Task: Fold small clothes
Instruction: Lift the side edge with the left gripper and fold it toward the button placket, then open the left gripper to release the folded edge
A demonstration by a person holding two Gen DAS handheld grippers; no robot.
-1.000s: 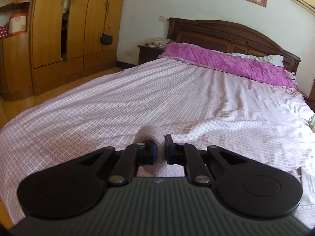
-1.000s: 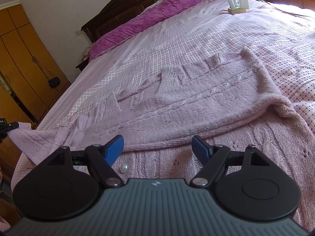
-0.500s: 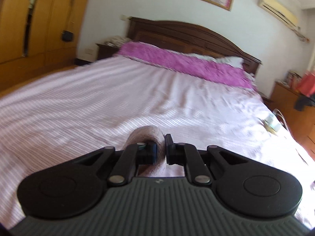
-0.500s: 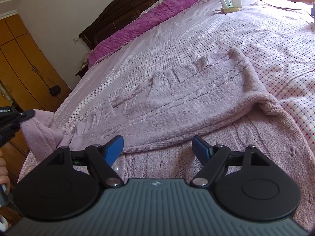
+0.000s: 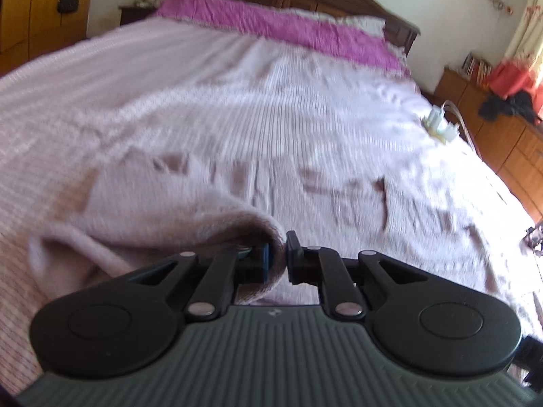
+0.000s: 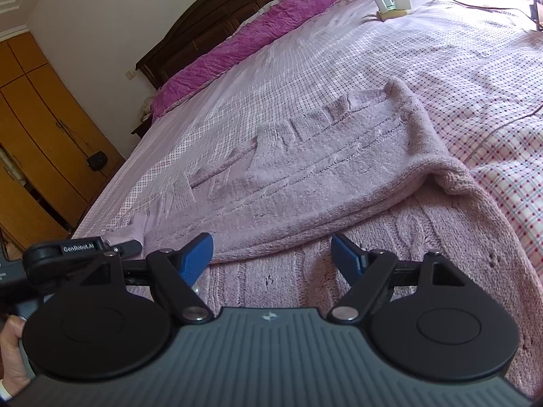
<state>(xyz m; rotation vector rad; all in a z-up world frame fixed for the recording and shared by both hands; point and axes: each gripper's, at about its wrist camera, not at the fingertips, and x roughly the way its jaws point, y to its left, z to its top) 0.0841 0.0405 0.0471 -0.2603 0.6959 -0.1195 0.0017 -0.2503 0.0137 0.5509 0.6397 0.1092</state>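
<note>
A pale pink knitted garment [image 6: 322, 176] lies spread and partly folded across the bed; it also shows in the left wrist view [image 5: 163, 210]. My left gripper [image 5: 277, 254] is shut on a sleeve end of the garment and holds it just above the folded part. It also shows at the left edge of the right wrist view [image 6: 112, 249]. My right gripper [image 6: 271, 254] is open and empty, hovering over the garment's near edge.
The bed has a pink checked sheet [image 6: 458, 68] and a magenta pillow [image 5: 288, 30] at the dark headboard. A power strip with chargers [image 6: 393, 3] lies on the far right side of the bed. Wooden wardrobes [image 6: 40, 129] stand to the left.
My left gripper has swung right and inward with the sleeve, carrying it over the garment body. My right gripper stays open, almost still.
</note>
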